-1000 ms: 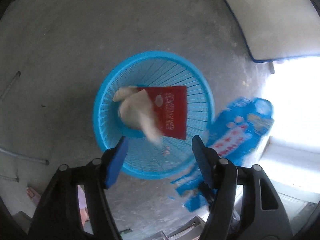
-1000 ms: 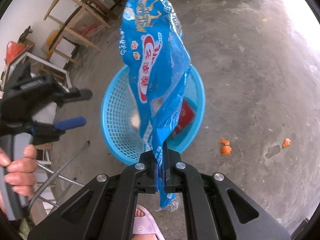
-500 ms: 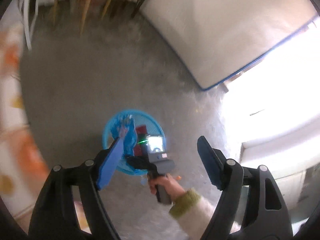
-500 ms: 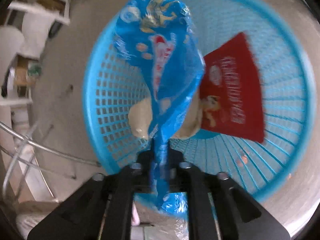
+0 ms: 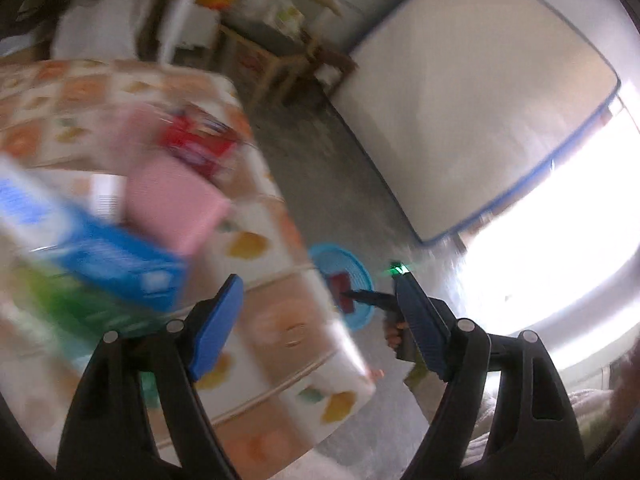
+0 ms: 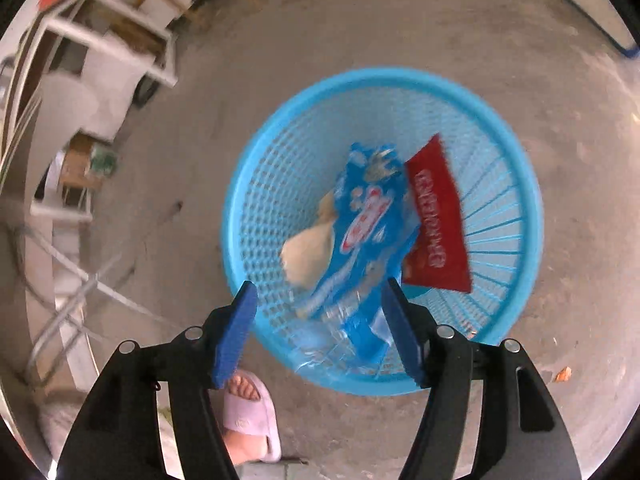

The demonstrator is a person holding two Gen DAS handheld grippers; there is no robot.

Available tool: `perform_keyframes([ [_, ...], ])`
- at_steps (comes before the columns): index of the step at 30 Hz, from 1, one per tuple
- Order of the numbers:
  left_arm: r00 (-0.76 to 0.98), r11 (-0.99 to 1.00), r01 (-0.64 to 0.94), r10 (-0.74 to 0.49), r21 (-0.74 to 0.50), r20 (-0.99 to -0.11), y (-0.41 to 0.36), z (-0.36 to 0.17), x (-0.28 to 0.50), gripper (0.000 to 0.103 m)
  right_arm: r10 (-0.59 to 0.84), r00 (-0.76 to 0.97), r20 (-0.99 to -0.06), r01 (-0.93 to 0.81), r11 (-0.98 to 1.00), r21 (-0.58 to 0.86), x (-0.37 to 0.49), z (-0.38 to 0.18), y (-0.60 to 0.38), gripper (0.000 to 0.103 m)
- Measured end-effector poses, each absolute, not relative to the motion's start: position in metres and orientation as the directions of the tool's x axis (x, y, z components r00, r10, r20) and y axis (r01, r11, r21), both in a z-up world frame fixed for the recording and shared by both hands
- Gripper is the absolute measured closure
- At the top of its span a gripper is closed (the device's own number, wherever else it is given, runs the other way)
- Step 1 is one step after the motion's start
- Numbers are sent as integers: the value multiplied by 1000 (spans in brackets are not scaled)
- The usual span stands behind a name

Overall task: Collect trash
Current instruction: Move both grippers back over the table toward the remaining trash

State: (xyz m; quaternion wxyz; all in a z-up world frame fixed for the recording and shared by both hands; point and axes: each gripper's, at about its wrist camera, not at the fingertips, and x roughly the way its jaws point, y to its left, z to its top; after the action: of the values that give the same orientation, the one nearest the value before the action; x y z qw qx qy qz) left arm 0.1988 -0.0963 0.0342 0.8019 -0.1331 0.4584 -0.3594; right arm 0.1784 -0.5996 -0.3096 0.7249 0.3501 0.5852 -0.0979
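In the right wrist view, my right gripper hangs over a blue mesh basket on the concrete floor. Its jaws are opening. A blue snack wrapper slumps between them into the basket, and neither pad presses on it. A red packet and crumpled beige paper lie under it. My left gripper is open and empty, high above a table with a patterned cloth. On the table lie a blurred blue box, a pink item and a red packet. The basket shows small beyond the table's edge.
A foot in a pink slipper stands just before the basket. Orange peel bits lie on the floor to the right. White shelving and metal rods stand left. A mattress leans on the far wall beside wooden chairs.
My right gripper moved over the basket, opened and let go of the blue wrapper, which now drops in. My left gripper rose and swung away from the basket to above the table.
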Motion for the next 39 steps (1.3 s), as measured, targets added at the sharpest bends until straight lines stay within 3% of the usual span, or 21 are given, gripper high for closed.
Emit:
perform_keyframes([
  [3, 431, 729, 429, -684, -533, -588, -39, 53, 185, 28, 247, 218, -944, 627, 706, 329, 186, -330, -605, 62],
  [6, 524, 755, 392, -652, -525, -547, 4, 66, 169, 28, 196, 178, -964, 653, 710, 265, 196, -337, -598, 65],
  [10, 608, 790, 321, -595, -523, -526, 56, 78, 143, 26, 176, 294, -939, 634, 699, 330, 189, -295, -579, 64],
  [15, 691, 821, 242, -519, -517, -502, 109, 82, 108, 21, 141, 414, -899, 581, 719, 380, 153, -224, -548, 46],
  [21, 726, 833, 160, -463, -530, -508, 152, 70, 86, 20, 127, 577, -807, 437, 787, 436, 111, -116, -512, 38],
  [25, 735, 856, 151, -432, -494, -523, 163, 56, 73, 20, 191, 657, -729, 278, 838, 469, 102, -57, -472, 33],
  [29, 665, 860, 283, -496, -425, -559, 156, 38, 71, 13, 354, 659, -663, 32, 868, 496, 115, -11, -407, 27],
  [33, 619, 881, 359, -472, -308, -627, 147, 23, 88, 12, 503, 583, -638, -165, 842, 513, 135, 13, -336, 21],
  [39, 516, 806, 492, -575, -331, -634, 161, 21, 145, 9, 599, 469, -649, -369, 800, 472, 151, 24, -236, 21],
])
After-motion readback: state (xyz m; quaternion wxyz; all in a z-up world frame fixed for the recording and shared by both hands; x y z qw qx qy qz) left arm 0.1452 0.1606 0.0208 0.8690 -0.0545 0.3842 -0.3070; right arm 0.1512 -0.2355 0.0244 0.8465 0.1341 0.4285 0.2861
